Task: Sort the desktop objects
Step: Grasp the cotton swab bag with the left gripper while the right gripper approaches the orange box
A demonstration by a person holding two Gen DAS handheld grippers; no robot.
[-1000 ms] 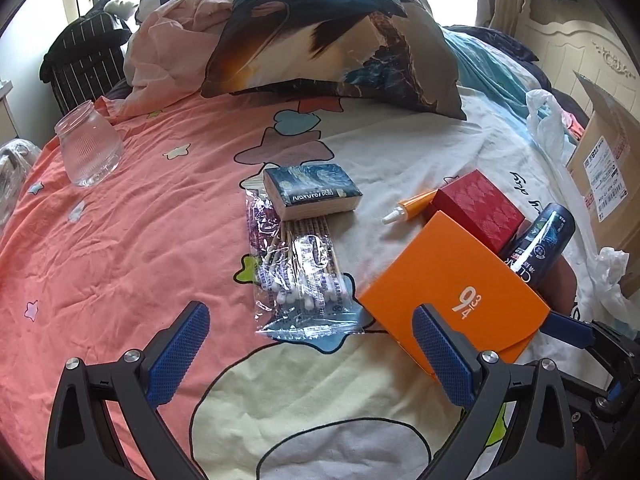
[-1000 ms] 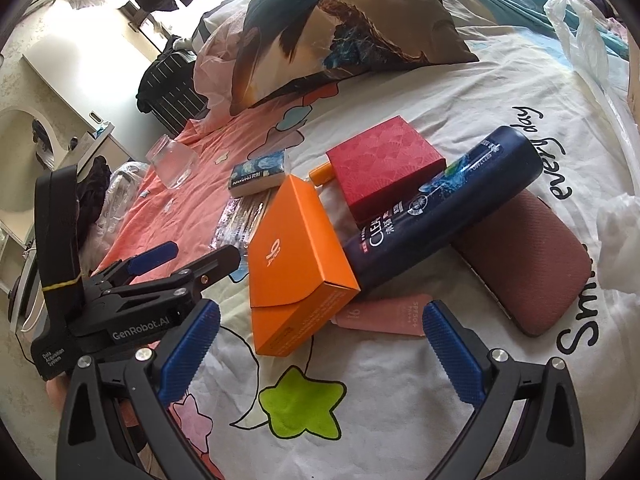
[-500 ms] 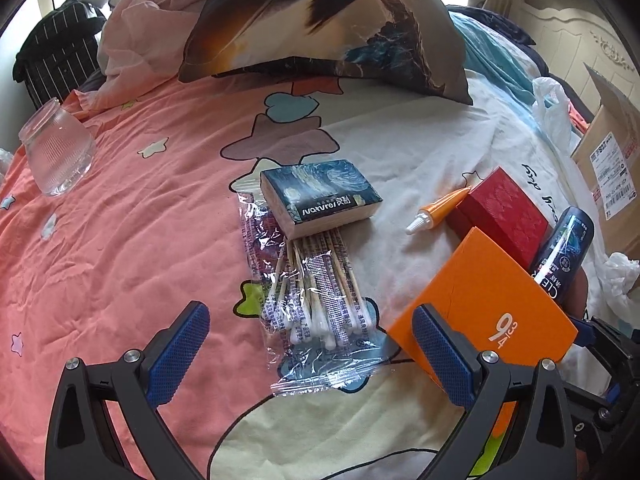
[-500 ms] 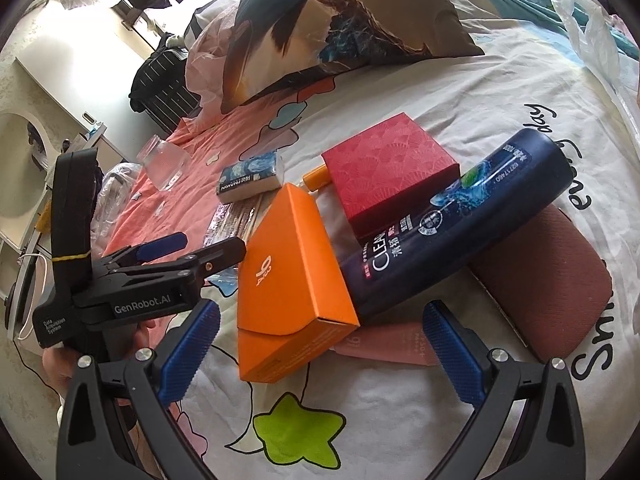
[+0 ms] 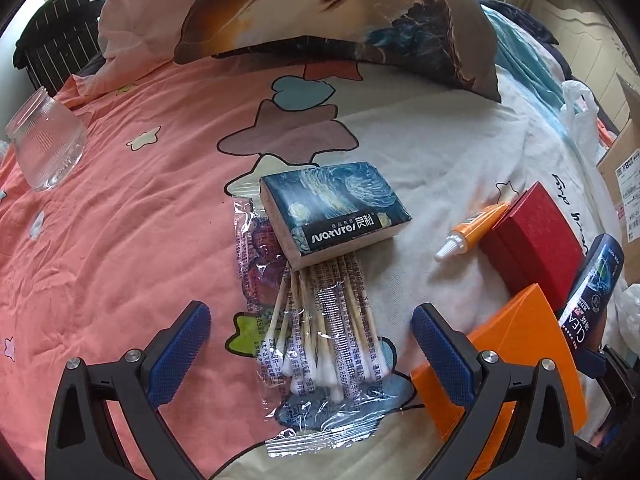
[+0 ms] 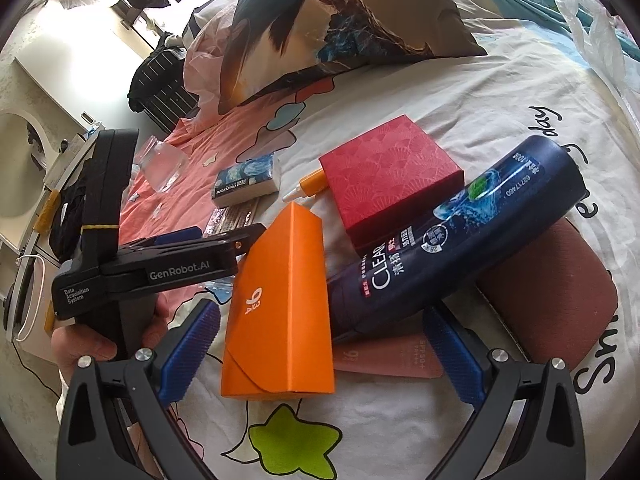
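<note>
Both of your tongs are standing wide open and holding nothing. Your left gripper [image 5: 306, 352] is hanging just over the bag of cotton swabs [image 5: 320, 344], with one blue finger on each side of the bag and not touching it. That bag is lying flat on the bed sheet [image 5: 132, 220], and its far end is tucked under the little tissue pack [image 5: 334, 208] with the starry picture. Your right gripper [image 6: 318, 352] is sitting open around the orange box [image 6: 280, 304], which is standing up on its edge and leaning against the dark blue shampoo bottle [image 6: 460, 240]. The bottle is lying across a brown case [image 6: 548, 292] and a flat pink packet [image 6: 388, 360]. A red box [image 6: 390, 176] is sitting just behind the orange one, and a small orange tube [image 5: 472, 232] is poking out beside it. Farther off, a glass jar [image 5: 44, 148] is lying on the pink part of the sheet, and a big pillow [image 5: 340, 12] is resting at the back. It looks like you are just starting to sort and are picking what to grab first. The swab bag is thin and slippery, so your left fingers would need to go down low and squeeze the sticks in the middle. The tissue pack is sitting on the bag, so pulling could drag it along. The orange box could tip over if your right fingers bump it.
</note>
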